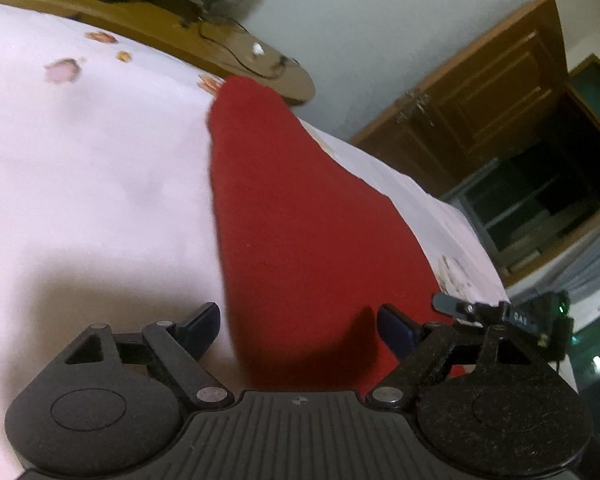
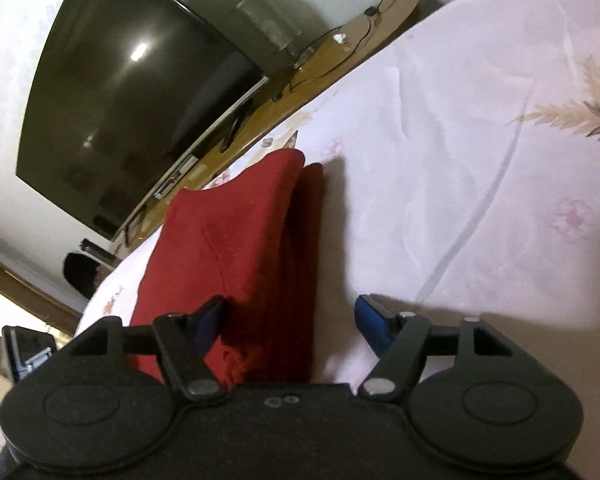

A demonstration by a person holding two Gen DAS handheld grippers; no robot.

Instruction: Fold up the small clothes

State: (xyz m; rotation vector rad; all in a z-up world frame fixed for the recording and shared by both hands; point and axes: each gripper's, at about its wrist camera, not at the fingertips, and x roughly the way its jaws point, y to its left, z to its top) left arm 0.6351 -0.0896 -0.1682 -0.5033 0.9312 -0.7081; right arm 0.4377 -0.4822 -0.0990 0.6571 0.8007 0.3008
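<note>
A red garment (image 1: 300, 216) lies folded into a long narrow strip on the pale floral bed sheet (image 1: 92, 168). My left gripper (image 1: 300, 326) hovers over its near end with the jaws wide apart and no pad pressing the cloth. In the right wrist view the same red garment (image 2: 236, 248) shows two stacked layers along its right side. My right gripper (image 2: 292, 320) stands open above that near end; its left fingertip (image 2: 212, 318) is over the red cloth and its right fingertip (image 2: 374, 322) over the bare sheet.
A wooden desk (image 1: 236, 46) with cables runs along the bed's far edge. A dark television (image 2: 132, 100) stands on the desk (image 2: 292, 80). A wooden cabinet (image 1: 492, 92) and a window are at the right. The other gripper's black body (image 1: 512, 318) shows at the bed's right edge.
</note>
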